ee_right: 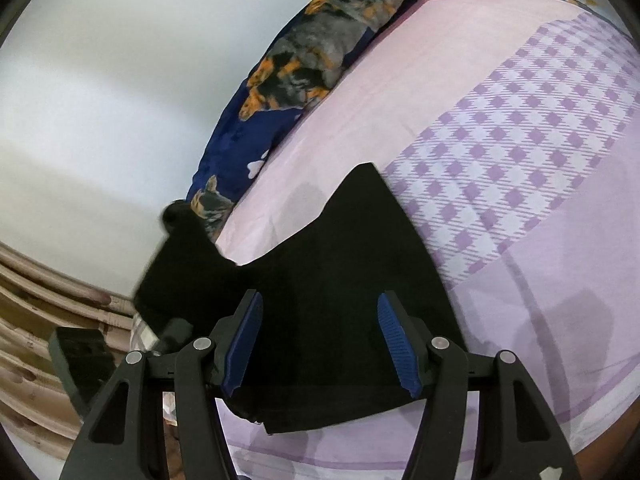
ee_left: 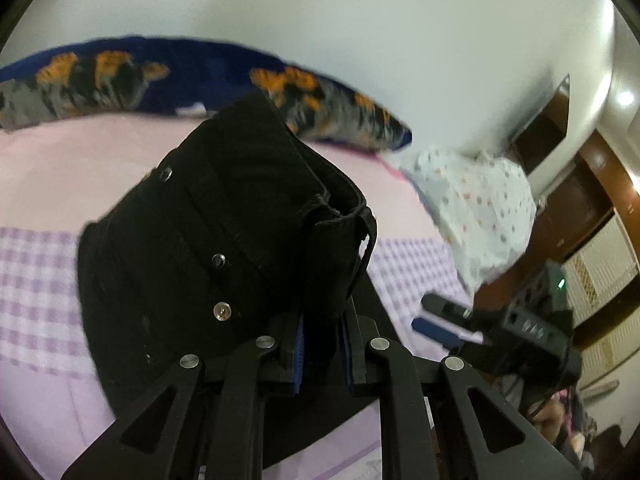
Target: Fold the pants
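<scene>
Now the left gripper (ee_left: 320,344) pinches the black pants (ee_left: 224,232), lifting the waistband off the bedsheet (ee_left: 36,280); the right gripper (ee_right: 320,344) hangs spread above them. A blue pillow (ee_right: 320,48) lies beside.

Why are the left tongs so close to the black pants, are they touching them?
Touching. The left wrist view shows the left tongs pinching the black pants, lifted fabric squeezed between both blue pads.

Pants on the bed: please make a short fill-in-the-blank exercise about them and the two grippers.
1. The pants are ____ in colour.
2. The left gripper is ____ on the pants.
3. The right gripper is ____, its fingers wide apart above the cloth.
4. The pants lie partly on a pink and purple ____.

Missing words: black; shut; open; bed
</scene>
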The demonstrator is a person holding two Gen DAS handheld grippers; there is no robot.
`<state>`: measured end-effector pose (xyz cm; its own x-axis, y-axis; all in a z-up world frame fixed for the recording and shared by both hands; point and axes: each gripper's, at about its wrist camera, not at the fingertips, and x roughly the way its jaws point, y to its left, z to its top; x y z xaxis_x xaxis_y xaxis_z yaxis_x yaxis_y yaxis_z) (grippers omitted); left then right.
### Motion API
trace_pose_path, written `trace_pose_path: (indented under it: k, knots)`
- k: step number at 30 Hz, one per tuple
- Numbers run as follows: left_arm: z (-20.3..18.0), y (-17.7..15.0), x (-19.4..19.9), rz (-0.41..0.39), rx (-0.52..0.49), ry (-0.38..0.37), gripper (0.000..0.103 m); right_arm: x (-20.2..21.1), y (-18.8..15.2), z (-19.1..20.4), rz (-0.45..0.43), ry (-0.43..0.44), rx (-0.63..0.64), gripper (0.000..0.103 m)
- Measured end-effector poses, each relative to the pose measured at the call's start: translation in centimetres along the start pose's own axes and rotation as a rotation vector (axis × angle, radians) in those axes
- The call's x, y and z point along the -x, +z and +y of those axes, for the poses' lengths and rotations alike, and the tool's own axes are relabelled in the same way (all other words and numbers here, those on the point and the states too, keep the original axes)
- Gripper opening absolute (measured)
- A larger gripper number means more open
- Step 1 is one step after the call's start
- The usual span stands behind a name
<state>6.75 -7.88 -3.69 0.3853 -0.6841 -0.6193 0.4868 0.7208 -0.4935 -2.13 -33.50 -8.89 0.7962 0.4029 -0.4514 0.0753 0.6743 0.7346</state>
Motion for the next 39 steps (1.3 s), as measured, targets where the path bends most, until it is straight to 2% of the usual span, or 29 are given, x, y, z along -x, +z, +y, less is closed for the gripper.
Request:
trace_pose_path:
  k: [9, 14, 17, 19, 23, 27, 30, 34, 39]
  knots:
    - [-2.3, -3.2, -2.6, 0.126, -0.1, 0.011, 0.015, -1.6, 0.3, -1.0, 0.037, 0.006, 0.009, 0.058]
    - [-3.1, -4.7, -5.2, 0.205, -0.186, 0.084, 0.017, -3.4, 0.5, -1.1, 0.106, 0.058, -0.007, 0.058]
    - [-3.9, -4.9, -5.6, 0.221, -0.224, 0.104, 0.021, -4.6, 0.8, -0.9, 0.16, 0.086, 0.015, 0.058]
    - [-4.3, -4.9, -5.6, 0.233, -0.238, 0.108, 0.029, -5.3, 1.0, -0.7, 0.185, 0.088, 0.031, 0.061]
    - [-4.6, -5.4, -4.5, 0.272, -0.252, 0.066, 0.033, -7.1, 1.4, -1.0, 0.243, 0.092, 0.041, 0.062]
    - [-4.0, -4.8, -2.0, 0.216, -0.239, 0.04, 0.038, -8.5, 1.8, -1.0, 0.276, 0.082, 0.069, 0.062]
    - [-2.2, -3.6, 0.0, 0.151, -0.189, 0.059, 0.043, -9.6, 2.3, -0.9, 0.3, 0.092, 0.092, 0.062]
    - [1.4, -2.5, 1.5, 0.089, -0.106, 0.175, 0.044, -11.0, 2.7, -0.8, 0.326, 0.11, 0.118, 0.062]
    - [5.2, -2.6, 2.0, 0.072, -0.042, 0.303, 0.044, -12.1, 2.4, 0.2, 0.363, 0.137, 0.176, 0.061]
